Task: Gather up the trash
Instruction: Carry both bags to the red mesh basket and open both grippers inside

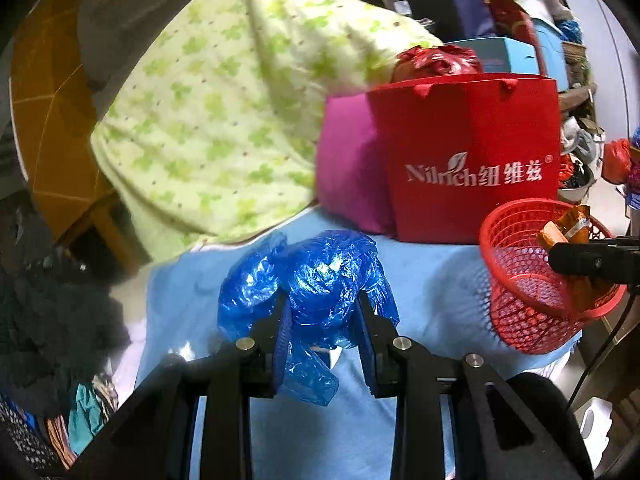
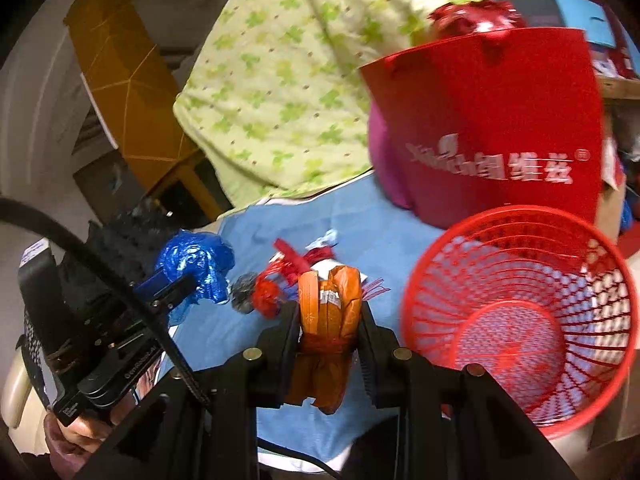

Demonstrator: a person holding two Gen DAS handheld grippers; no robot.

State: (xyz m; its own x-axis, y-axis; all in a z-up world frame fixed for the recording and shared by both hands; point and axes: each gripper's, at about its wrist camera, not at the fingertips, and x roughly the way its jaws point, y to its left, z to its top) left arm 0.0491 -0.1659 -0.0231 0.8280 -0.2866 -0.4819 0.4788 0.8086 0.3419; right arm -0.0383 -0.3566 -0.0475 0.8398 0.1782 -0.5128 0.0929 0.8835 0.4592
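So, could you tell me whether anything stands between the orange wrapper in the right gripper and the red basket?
Nothing visible does. The right gripper holds the orange wrapper just left of the red basket, whose mouth is open and looks empty. The red scraps on the blue cloth lie on the far side.

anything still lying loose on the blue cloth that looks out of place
Yes. Red shredded wrapper scraps and a small grey wad lie loose on the blue cloth, left of the red basket, which looks empty. Nothing looks spilled or broken.
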